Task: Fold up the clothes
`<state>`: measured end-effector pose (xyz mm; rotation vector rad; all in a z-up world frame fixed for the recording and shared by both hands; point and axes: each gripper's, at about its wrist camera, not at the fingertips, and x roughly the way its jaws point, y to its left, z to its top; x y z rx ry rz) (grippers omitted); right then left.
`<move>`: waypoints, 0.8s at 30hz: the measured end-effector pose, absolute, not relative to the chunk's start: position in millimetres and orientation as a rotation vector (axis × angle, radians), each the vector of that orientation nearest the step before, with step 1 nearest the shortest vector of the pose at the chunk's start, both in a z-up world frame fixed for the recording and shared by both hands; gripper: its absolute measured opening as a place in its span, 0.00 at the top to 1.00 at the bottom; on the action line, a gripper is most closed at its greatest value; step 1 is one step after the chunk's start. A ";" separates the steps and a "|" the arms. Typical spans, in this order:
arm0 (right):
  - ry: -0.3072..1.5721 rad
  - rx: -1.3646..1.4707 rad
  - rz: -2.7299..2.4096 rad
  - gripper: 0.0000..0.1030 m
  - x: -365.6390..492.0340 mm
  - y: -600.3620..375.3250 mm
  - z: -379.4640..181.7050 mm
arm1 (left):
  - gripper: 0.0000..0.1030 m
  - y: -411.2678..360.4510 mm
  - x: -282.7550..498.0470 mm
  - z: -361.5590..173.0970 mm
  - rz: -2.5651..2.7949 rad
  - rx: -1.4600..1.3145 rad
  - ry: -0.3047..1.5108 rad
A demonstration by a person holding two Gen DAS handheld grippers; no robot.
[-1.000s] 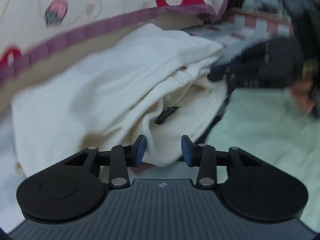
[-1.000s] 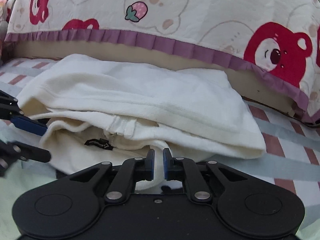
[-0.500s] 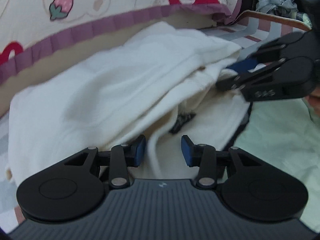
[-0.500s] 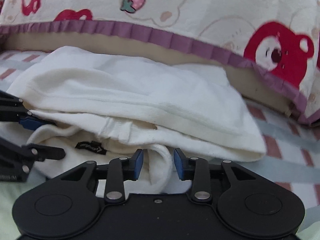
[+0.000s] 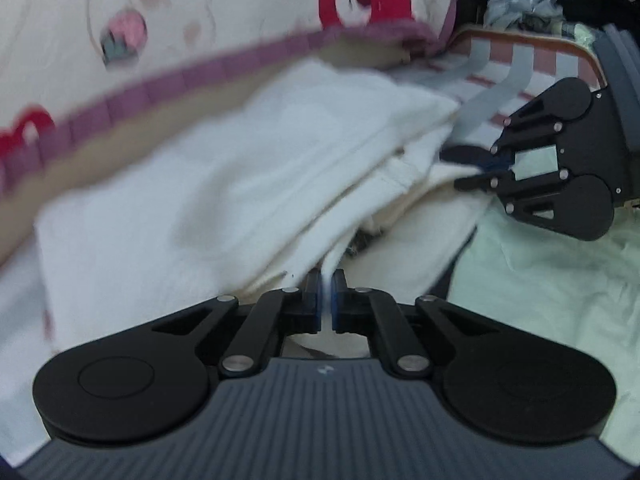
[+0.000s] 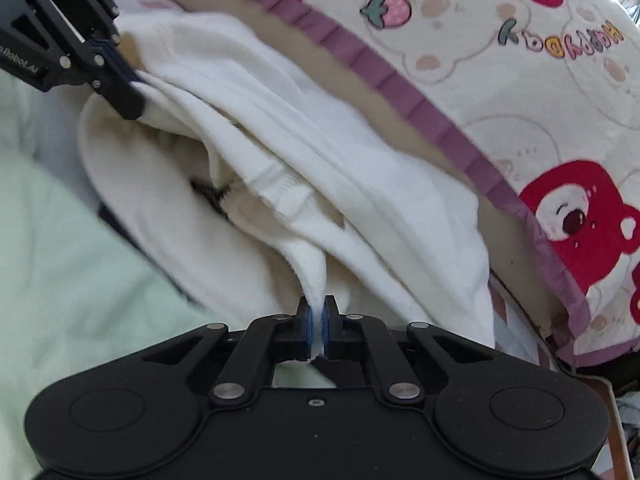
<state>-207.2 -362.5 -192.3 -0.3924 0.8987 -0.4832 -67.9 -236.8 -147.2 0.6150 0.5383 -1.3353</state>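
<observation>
A cream-white garment (image 5: 208,184) lies bunched on the bed in front of a bear-print quilt; it also shows in the right wrist view (image 6: 320,168). My left gripper (image 5: 327,300) is shut on a fold of its near edge. My right gripper (image 6: 317,322) is shut on another fold of the same garment. Each gripper appears in the other's view: the right gripper (image 5: 476,170) at the garment's right end, the left gripper (image 6: 120,84) at its upper left. A small dark label (image 6: 212,196) shows inside the opening.
A quilt with red bears and a purple frill (image 6: 400,76) rises behind the garment. A pale green cloth (image 5: 552,280) lies to the right in the left wrist view, and a striped sheet (image 5: 516,68) with a pile of clothes beyond.
Both grippers have closed on folds of the white garment; half a second ago both were open around it. The garment's edge is now pulled taut toward each gripper.
</observation>
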 end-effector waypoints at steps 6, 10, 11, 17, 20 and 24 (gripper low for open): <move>0.918 -0.388 -0.456 0.94 -204.2 -363.5 -196.7 | 0.97 -248.1 -89.7 -164.0 -1.350 0.784 0.471; 0.900 -0.267 -0.441 0.92 -207.1 -372.2 -189.7 | 0.96 -249.9 -77.2 -155.9 -1.353 0.721 0.577; 0.902 -0.249 -0.437 0.92 -207.2 -372.0 -188.9 | 0.96 -250.1 -76.7 -153.4 -1.350 0.722 0.602; 0.922 -0.051 -0.423 0.90 -206.0 -385.5 -173.0 | 0.90 -224.0 -65.1 -116.6 -1.439 0.498 0.802; 0.879 0.076 -0.415 0.83 -211.1 -390.6 -154.3 | 0.75 -202.6 -40.7 -98.8 -1.361 0.374 0.788; 0.715 0.319 -0.385 0.82 -221.6 -398.4 -129.5 | 0.63 -168.1 15.3 -94.4 -1.109 0.203 0.844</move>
